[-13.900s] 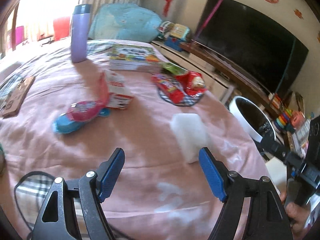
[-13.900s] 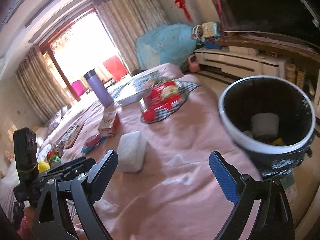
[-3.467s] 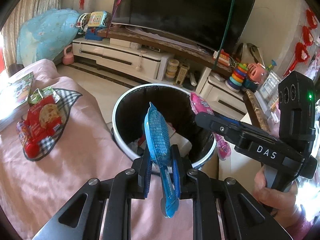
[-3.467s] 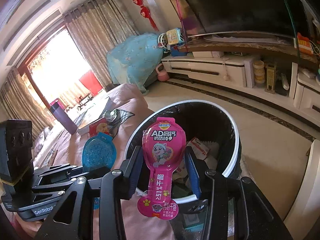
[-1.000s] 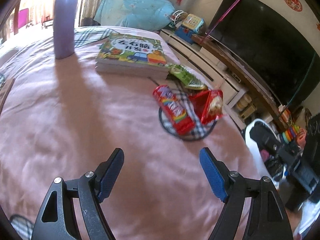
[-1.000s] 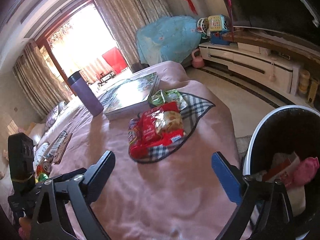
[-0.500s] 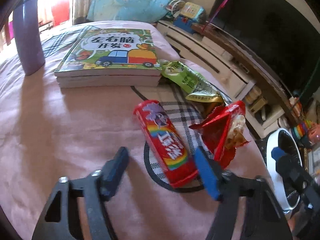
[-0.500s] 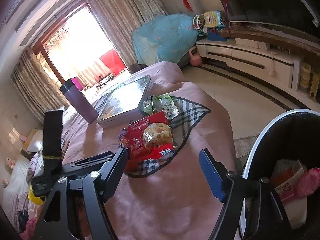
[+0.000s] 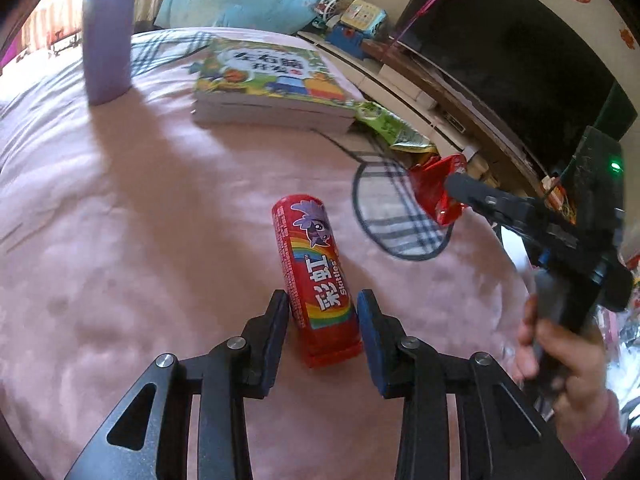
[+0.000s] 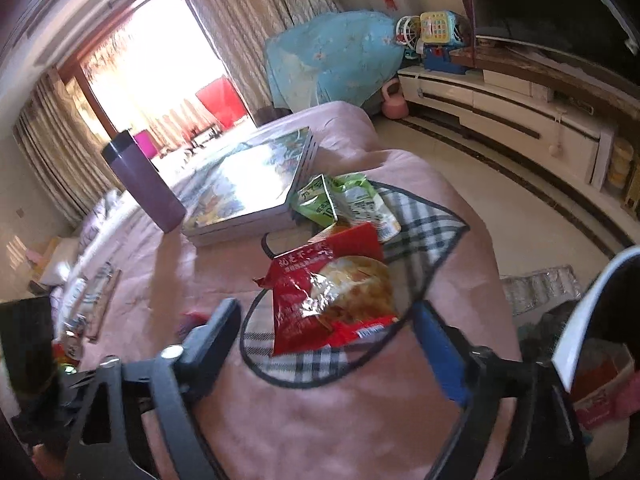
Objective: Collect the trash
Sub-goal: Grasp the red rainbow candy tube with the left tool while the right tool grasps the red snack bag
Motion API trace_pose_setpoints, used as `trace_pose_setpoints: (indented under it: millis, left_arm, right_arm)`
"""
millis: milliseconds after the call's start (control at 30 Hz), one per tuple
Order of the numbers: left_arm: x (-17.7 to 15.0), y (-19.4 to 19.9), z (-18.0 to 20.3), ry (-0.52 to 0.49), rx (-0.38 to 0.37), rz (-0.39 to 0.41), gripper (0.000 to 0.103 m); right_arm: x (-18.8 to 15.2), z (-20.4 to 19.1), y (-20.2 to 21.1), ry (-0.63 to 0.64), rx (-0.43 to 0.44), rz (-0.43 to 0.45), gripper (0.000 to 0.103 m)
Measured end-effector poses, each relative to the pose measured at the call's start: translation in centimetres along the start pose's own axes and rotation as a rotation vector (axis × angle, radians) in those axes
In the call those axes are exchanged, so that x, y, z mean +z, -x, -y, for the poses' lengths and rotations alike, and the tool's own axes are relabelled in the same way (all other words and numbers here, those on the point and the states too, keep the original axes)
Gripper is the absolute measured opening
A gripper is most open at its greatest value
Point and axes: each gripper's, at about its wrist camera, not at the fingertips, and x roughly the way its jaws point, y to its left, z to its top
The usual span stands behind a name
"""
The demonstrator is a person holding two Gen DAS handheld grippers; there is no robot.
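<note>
Pickup of two wrappers is in hand. Left tool (image 9: 322, 308) is closing around the red Skittles tube (image 9: 314, 276) lying on the pink-covered desk (image 9: 120, 240); whether the pads press yet cannot be told. Right tool (image 10: 326, 334), spread wide and opening, straddles the red snack bag (image 10: 328, 288). Next, firm grips, then carriage to the bin (image 10: 592, 320).

A tall purple cylindrical bottle (image 9: 107, 36) stands on the pink bedspread (image 9: 120, 216), just beside the stacked picture books (image 9: 268, 80).
</note>
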Motion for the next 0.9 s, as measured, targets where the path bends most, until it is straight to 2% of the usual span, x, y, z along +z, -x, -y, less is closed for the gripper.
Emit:
trace_pose_setpoints:
  millis: [67, 133, 167, 200, 233, 300, 400, 567, 733, 900]
  left_arm:
    - [0.0, 0.2, -0.3, -0.006, 0.005, 0.011, 0.035]
    - [0.2, -0.1, -0.4, -0.006, 0.003, 0.015, 0.035]
    - [0.1, -0.2, -0.4, -0.007, 0.004, 0.018, 0.035]
    - [0.1, -0.3, -0.4, -0.006, 0.003, 0.016, 0.035]
    - [-0.1, -0.4, -0.4, -0.003, 0.001, 0.014, 0.035]
    - [-0.6, -0.4, -0.2, 0.005, 0.001, 0.012, 0.036]
    - [-0.6, -0.5, 0.2, 0.007, 0.028, 0.016, 0.036]
    - [-0.8, -0.6, 1.1, -0.013, 0.069, 0.040, 0.033]
    - [-1.8, 0.5, 2.3, -0.017, 0.045, 0.059, 0.032]
    - [-3.8, 2.2, 5.6, -0.063, 0.024, 0.079, 0.032]
  right_arm:
    - [0.0, -0.7, -0.7, 0.031, -0.051, -0.001, 0.091]
    - [-0.1, -1.0, -1.0, 0.037, -0.078, 0.003, 0.085]
    - [-0.2, -1.0, -1.1, 0.035, -0.091, 0.010, 0.067]
    - [-0.4, -1.1, -1.0, 0.034, -0.105, 0.016, 0.060]
    - [-0.5, -1.0, -0.9, 0.033, -0.112, 0.017, 0.059]
    - [-0.8, -0.9, -0.4, 0.025, -0.107, 0.032, 0.038]
    - [-1.2, -0.6, 0.8, -0.003, -0.101, 0.050, 0.025]
    - [-2.5, -0.5, 2.4, -0.043, -0.051, 0.055, 0.018]
    - [-4.1, -0.5, 5.1, -0.060, 0.007, 0.071, 0.013]
    - [-5.9, -0.5, 8.1, -0.058, 0.061, 0.086, 0.013]
